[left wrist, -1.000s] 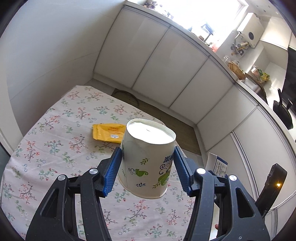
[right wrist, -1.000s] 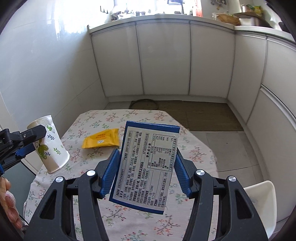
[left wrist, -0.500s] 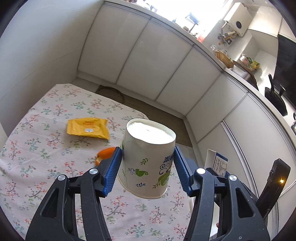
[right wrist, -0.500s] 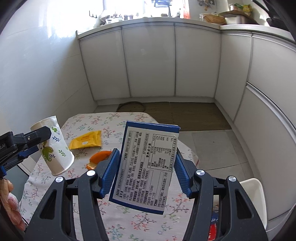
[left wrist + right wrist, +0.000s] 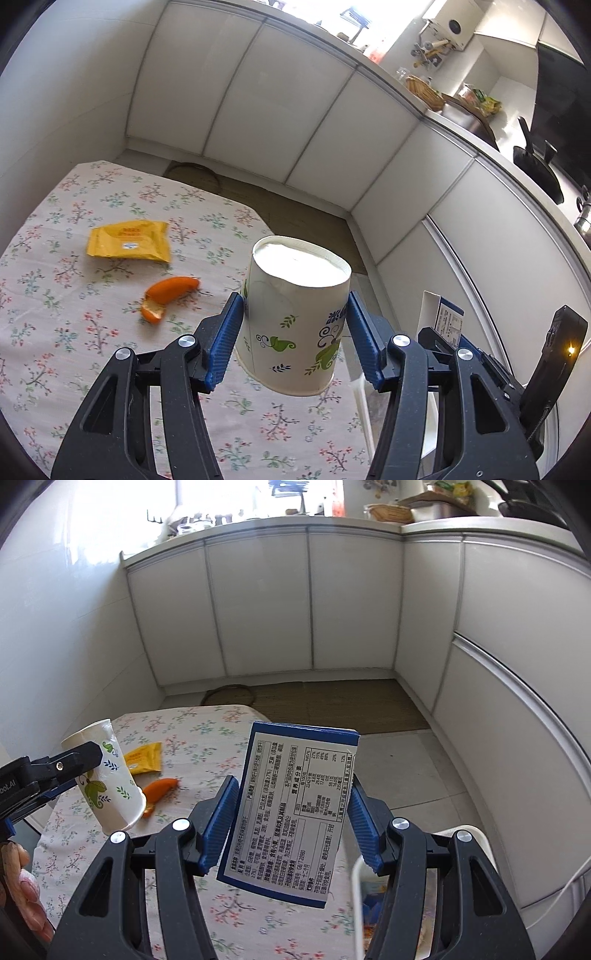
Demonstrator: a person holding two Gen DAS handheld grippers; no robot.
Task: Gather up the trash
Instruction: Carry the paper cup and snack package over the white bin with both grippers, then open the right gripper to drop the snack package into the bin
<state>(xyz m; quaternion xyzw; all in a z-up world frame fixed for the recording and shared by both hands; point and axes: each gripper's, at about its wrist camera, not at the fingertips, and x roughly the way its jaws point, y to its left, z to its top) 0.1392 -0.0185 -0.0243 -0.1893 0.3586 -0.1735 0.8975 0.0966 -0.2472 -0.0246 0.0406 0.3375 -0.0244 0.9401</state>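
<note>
Clamping ribbed blue fingers (image 5: pixel 225 332), left gripper (image 5: pixel 293 334) holds paper cup (image 5: pixel 295 317), right gripper (image 5: pixel 290 821) flat carton (image 5: pixel 291 812).

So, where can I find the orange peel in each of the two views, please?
Left wrist view: the orange peel lies left of centre on the floral tablecloth, left of the held paper cup.
Right wrist view: the peel lies at centre left, partly behind the cup.
Shared landmark: the yellow wrapper, just beyond the peel.
</note>
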